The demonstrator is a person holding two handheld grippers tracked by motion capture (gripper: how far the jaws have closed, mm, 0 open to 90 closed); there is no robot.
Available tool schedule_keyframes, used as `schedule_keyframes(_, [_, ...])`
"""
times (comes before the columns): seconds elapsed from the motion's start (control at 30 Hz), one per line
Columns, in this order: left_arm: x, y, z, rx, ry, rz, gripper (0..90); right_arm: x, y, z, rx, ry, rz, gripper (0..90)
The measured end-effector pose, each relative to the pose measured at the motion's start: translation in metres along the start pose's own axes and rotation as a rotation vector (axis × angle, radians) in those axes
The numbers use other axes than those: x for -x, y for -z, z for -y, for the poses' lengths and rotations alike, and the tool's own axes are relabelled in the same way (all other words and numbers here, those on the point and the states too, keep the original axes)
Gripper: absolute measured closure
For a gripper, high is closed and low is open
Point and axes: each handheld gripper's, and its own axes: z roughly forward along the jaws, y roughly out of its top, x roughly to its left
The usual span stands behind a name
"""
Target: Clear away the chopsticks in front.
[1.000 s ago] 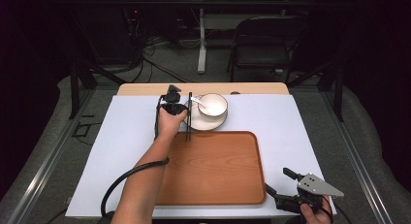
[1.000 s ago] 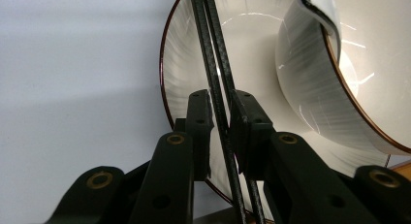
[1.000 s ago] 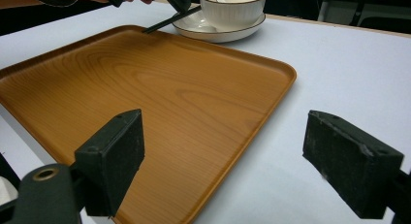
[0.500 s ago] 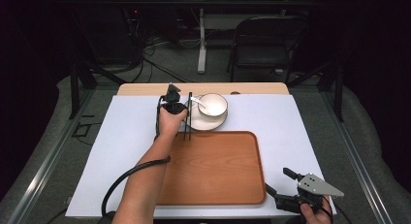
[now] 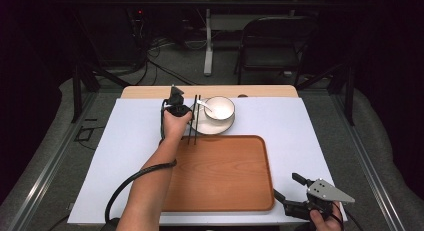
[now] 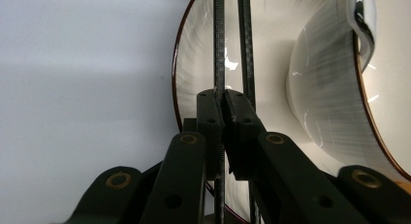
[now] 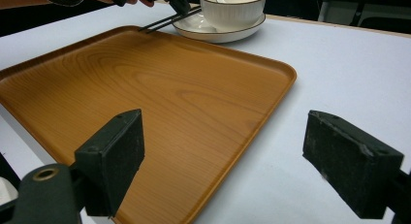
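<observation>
At the left of the high view, the left gripper [image 5: 176,103] sits at the far side of the table [image 5: 125,156], reached out on one bare forearm. Its jaws have just been closing and are now pinched tight on one of the two black chopsticks [image 5: 194,122]; in the left gripper view the pads [image 6: 211,132] clamp the left stick [image 6: 218,49] while the second stick [image 6: 245,44] runs just beside them, outside the grip. Both sticks lie across the left rim of one white plate [image 5: 204,127], their near ends reaching the far edge of the one wooden tray [image 5: 220,176]. On the plate stands one white bowl [image 5: 220,108] with one white spoon [image 5: 206,107] in it. The tray lies in the middle of the table, bare. At the right, near the table's front corner, the right gripper [image 5: 290,191] rests in one hand [image 5: 327,222], well apart from the dishes; in the right gripper view its two pads [image 7: 114,158] stand wide with nothing between them.
</observation>
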Motion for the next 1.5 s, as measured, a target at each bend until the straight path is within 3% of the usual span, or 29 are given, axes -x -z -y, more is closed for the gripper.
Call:
schedule_keyframes(0.2, [-0.002, 0.007, 0.0, 0.019, 0.015, 0.009, 85.8, 0.0, 0.0, 0.0, -0.001, -0.001, -0.001, 14.6])
schedule_keyframes(0.33, [-0.003, 0.019, 0.001, 0.034, -0.001, 0.012, 85.8, 0.0, 0.0, 0.0, -0.001, -0.003, 0.0, 14.6])
schedule_keyframes(0.57, [-0.009, 0.041, 0.014, 0.074, 0.005, 0.051, 85.8, 0.0, 0.0, 0.0, -0.002, 0.001, 0.001, 14.6])
schedule_keyframes(0.87, [-0.022, 0.071, 0.049, 0.077, -0.009, 0.082, 85.8, 0.0, -0.001, -0.001, -0.004, 0.005, 0.001, 14.6])
schedule_keyframes(1.27, [-0.045, 0.112, 0.105, 0.074, -0.088, 0.154, 85.8, 0.0, -0.002, -0.001, -0.005, 0.001, 0.004, 14.6])
schedule_keyframes(1.5, [-0.057, 0.121, 0.134, 0.082, -0.075, 0.173, 85.8, 0.0, -0.002, -0.001, -0.007, -0.003, 0.007, 14.6])
